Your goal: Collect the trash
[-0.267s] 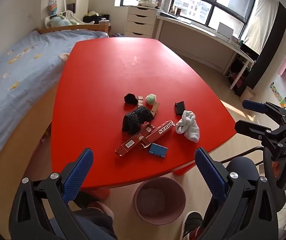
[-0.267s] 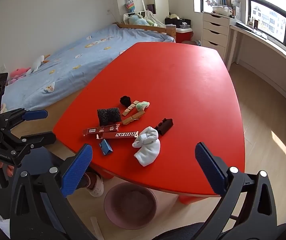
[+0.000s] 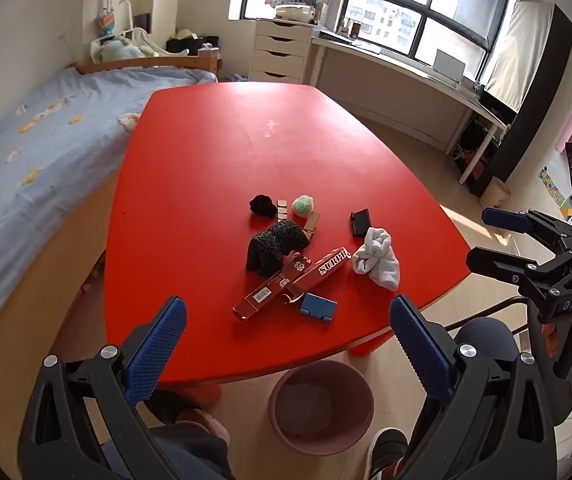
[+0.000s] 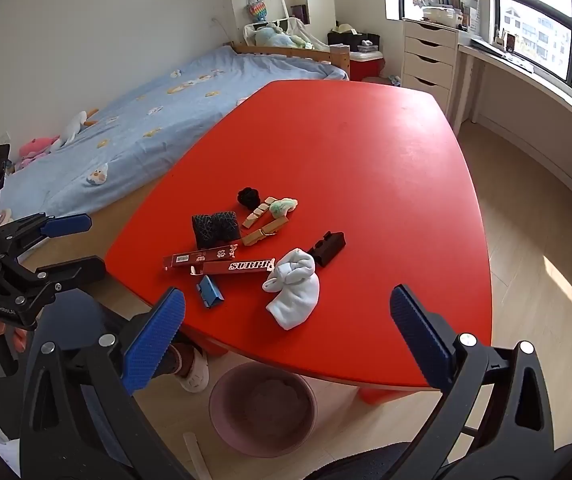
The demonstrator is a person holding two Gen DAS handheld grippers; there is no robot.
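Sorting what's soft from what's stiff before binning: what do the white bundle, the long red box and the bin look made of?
White bundle: knit fabric, matte, soft folds, likely a rolled sock. Red box: printed cardboard, slight sheen, sharp edges, open flap. Bin: probably plastic, smooth matte pink, thin rim.

Bright window daylight, sharp, fisheye-warped dark corners

table point(image 3: 213, 152) far half bare | litter cluster point(image 3: 286, 248) crowds near edge | bin point(image 4: 221, 412) beneath
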